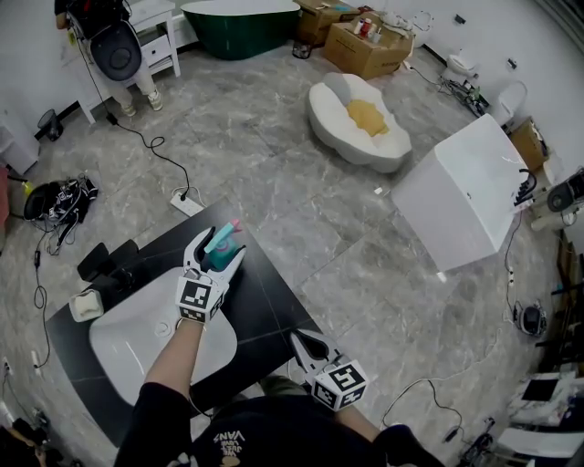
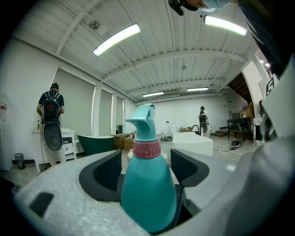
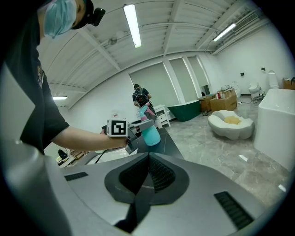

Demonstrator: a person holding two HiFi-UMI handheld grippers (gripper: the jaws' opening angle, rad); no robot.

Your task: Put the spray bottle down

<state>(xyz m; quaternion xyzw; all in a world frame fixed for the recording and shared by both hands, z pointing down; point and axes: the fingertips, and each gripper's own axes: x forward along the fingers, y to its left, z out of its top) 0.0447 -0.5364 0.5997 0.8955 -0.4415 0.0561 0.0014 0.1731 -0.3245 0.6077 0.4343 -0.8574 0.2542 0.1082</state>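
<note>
The spray bottle point(image 2: 148, 193) is teal with a pink collar. The left gripper point(image 1: 217, 251) around it is white with dark grey pads point(image 2: 102, 177), and its cube point(image 1: 194, 298) bears black-and-white square markers. The right gripper point(image 1: 299, 337), at five o'clock from it, has the same colours. The counter point(image 1: 274, 301) is black and the basin point(image 1: 128, 351) white. The floor point(image 1: 301, 201) is grey, veined like marble. At twelve o'clock stands a dark green bathtub point(image 1: 242, 27), and at one o'clock a white tub point(image 1: 338, 114) with yellow inside.

One spray bottle point(image 2: 147, 193), one left tool point(image 1: 219, 254) and one right tool point(image 3: 148, 159) (two in all), one sink point(image 1: 128, 345), one green bathtub point(image 1: 242, 27).
</note>
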